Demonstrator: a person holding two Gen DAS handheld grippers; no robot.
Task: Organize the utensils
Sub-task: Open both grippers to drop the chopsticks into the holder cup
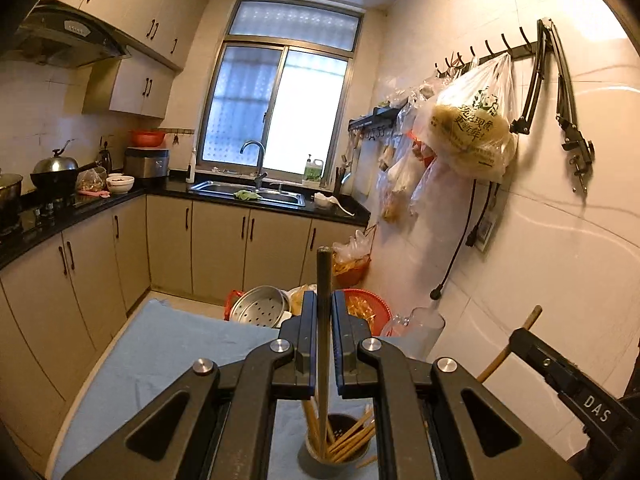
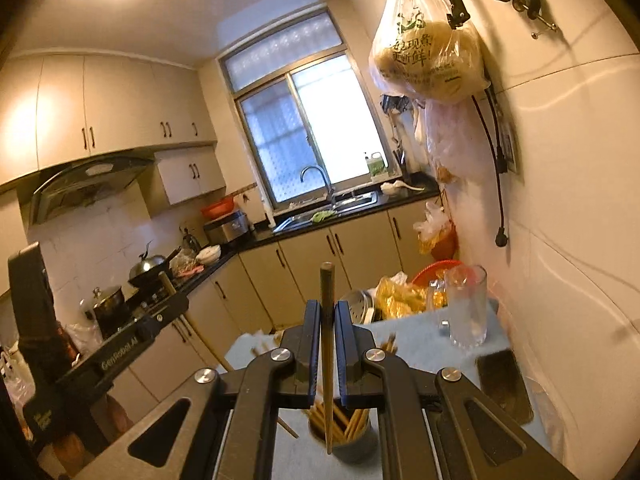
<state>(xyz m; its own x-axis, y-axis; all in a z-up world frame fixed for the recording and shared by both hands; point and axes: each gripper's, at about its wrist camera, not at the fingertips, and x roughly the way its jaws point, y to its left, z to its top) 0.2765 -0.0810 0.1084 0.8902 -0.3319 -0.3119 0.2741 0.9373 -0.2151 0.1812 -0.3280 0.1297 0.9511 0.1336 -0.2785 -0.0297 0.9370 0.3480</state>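
Both sets of jaws grip one upright chopstick above the cup: left gripper a dark chopstick, right gripper a brown one. Only the right view shows the phone and whole glass on the tabletop.

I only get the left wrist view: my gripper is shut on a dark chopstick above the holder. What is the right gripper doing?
Observer: The right gripper is shut on a brown chopstick, upright above the chopstick holder.
Operator: Anything on the cloth I can't see?
Observer: A dark flat slab, maybe a phone, lies beside the glass pitcher.
Operator: Any loose chopsticks?
Observer: One loose chopstick appears to lie on the blue cloth, left of the holder.
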